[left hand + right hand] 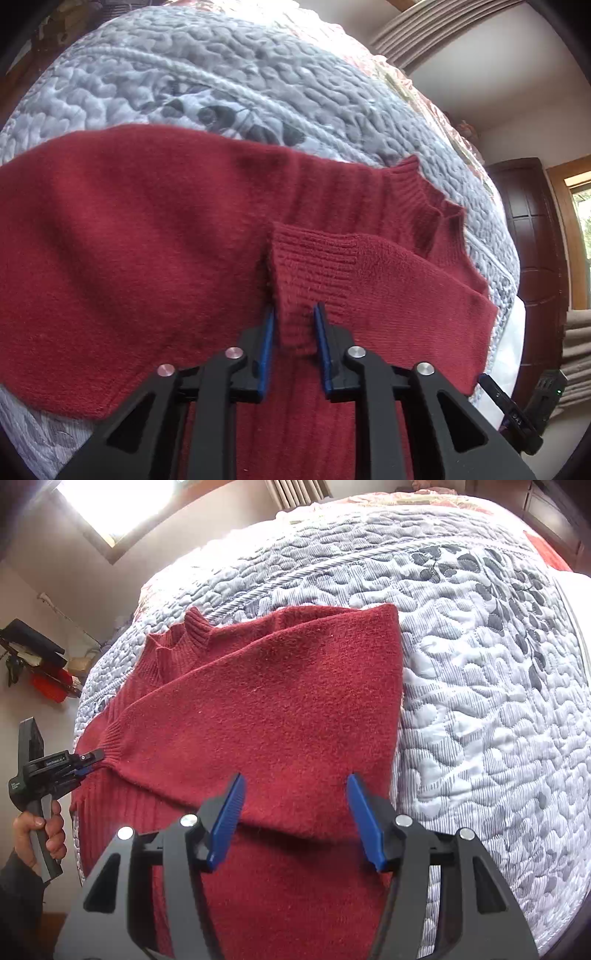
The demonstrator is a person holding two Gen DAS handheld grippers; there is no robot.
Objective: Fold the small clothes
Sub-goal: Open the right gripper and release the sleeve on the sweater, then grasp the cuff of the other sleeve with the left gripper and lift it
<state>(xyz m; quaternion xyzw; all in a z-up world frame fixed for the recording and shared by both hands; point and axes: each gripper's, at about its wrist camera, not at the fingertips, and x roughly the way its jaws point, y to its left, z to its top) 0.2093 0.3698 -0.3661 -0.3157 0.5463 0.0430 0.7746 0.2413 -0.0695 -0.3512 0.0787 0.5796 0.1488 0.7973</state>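
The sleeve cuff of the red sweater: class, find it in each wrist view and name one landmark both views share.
Left wrist view: the sleeve cuff sits low centre, pinched in the left claw.
Right wrist view: the cuff is at the left edge, at the tip of that claw; the right claw stands open.
Shared landmark: the ribbed collar.

Bare quilt [480, 701] right of the red sweater [277, 709] lies free; nothing stands on it.
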